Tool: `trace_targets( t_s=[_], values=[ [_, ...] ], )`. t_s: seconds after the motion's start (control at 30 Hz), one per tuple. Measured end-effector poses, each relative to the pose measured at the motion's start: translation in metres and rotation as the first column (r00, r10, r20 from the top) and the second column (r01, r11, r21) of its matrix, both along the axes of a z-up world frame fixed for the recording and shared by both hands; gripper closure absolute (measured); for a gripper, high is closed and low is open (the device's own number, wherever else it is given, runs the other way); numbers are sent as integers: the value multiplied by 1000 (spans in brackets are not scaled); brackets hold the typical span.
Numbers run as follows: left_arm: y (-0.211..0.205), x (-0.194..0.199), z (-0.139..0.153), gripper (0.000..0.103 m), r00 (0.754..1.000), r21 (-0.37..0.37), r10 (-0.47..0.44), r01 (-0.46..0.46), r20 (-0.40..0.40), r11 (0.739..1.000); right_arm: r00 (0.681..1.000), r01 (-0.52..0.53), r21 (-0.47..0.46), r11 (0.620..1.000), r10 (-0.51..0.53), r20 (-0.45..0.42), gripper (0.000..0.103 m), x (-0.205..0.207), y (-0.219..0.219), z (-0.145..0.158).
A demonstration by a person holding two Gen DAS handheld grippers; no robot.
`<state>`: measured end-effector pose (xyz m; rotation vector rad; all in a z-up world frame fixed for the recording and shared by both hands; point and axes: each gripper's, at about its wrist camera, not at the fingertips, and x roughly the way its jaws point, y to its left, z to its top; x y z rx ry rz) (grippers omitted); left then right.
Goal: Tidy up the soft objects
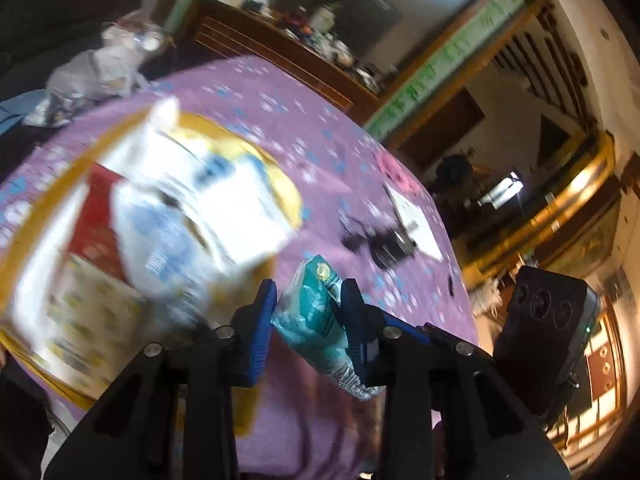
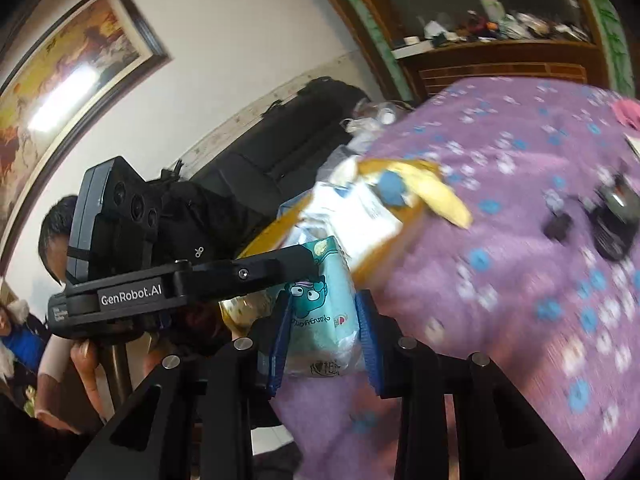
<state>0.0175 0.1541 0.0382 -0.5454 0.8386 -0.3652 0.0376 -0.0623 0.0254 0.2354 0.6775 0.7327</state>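
Observation:
A teal tissue pack (image 1: 312, 312) with a cartoon face (image 2: 320, 312) hangs above the purple flowered cloth (image 1: 280, 120). My left gripper (image 1: 309, 296) is shut on it, blue pads pressing both sides. My right gripper (image 2: 325, 308) is shut on what looks like the same pack. In the right wrist view, a finger (image 2: 280, 260) of the left gripper reaches the pack's top from the left. Just beyond the pack stands a yellow-rimmed cardboard box (image 1: 280, 184) holding several white soft packs (image 2: 360, 204), blurred.
Small black gadgets (image 1: 390, 244) and a white paper (image 1: 412, 216) lie on the cloth to the right, with a pink item (image 1: 394, 168) beyond. A crumpled plastic bag (image 1: 92, 76) sits at the far edge. A cluttered wooden cabinet (image 1: 300, 52) stands behind. A person (image 2: 60, 232) is at left.

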Motion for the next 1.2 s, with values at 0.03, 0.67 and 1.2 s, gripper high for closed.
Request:
trace_targets(
  t_s=[0.03, 0.67, 1.2],
  values=[
    [9, 5, 1, 72, 1000, 2, 23, -23, 3, 1000, 1000, -12, -12, 1000, 12, 10, 71, 9, 11, 2],
    [36, 45, -11, 27, 966, 333, 259, -250, 18, 909, 987, 124, -166, 978, -105, 123, 17, 70, 117, -2],
    [29, -17, -6, 25, 953, 492, 303, -252, -27, 834, 957, 288, -133, 948, -290, 9, 10, -2, 100, -19]
  ],
)
